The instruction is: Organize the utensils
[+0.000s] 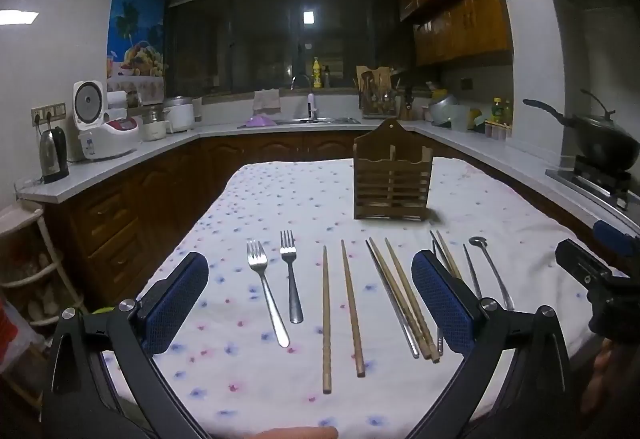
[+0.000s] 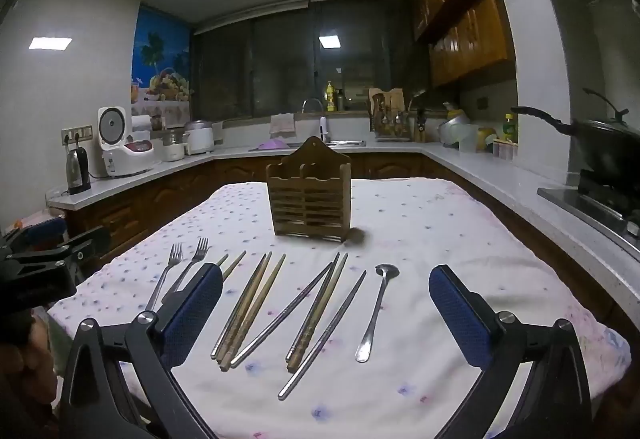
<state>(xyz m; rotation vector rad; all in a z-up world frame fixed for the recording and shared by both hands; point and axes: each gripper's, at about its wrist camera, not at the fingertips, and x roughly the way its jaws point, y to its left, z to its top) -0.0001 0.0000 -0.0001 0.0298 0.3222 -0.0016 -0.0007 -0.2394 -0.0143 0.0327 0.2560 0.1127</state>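
- The left tool [image 1: 310,303] hovers low over the near edge of the worktop [image 1: 280,199], its blue pads spread as wide apart as they go, with nothing between them but cloth and cutlery lying below.
- The right tool [image 2: 326,315] hangs the same way farther right, pads wide apart and gripping nothing.
- The utensils lie in a loose row across the near half of the flowered cloth: two forks [image 1: 276,279] at the left, then two separate wooden chopsticks [image 1: 340,311], then a tight bundle of wood and metal chopsticks [image 1: 400,299].
- Right of that, seen from the right tool, three more sticks [image 2: 316,303] cross at their far tips, one metal chopstick [image 2: 324,335] lies alone, and a small spoon [image 2: 376,311] ends the row.
- The wooden holder [image 2: 309,195] stands upright past the row, near the middle of the cloth, well apart from every utensil; both compartments look empty.
- Bare cloth runs right of the spoon out to the right edge, and more lies left and behind the holder up to the far edge.
- The handles stop short of the near edge.
- Kitchen counters [image 2: 460,159] ring the worktop on three sides, with a wok [image 2: 600,143] on the stove to the right.
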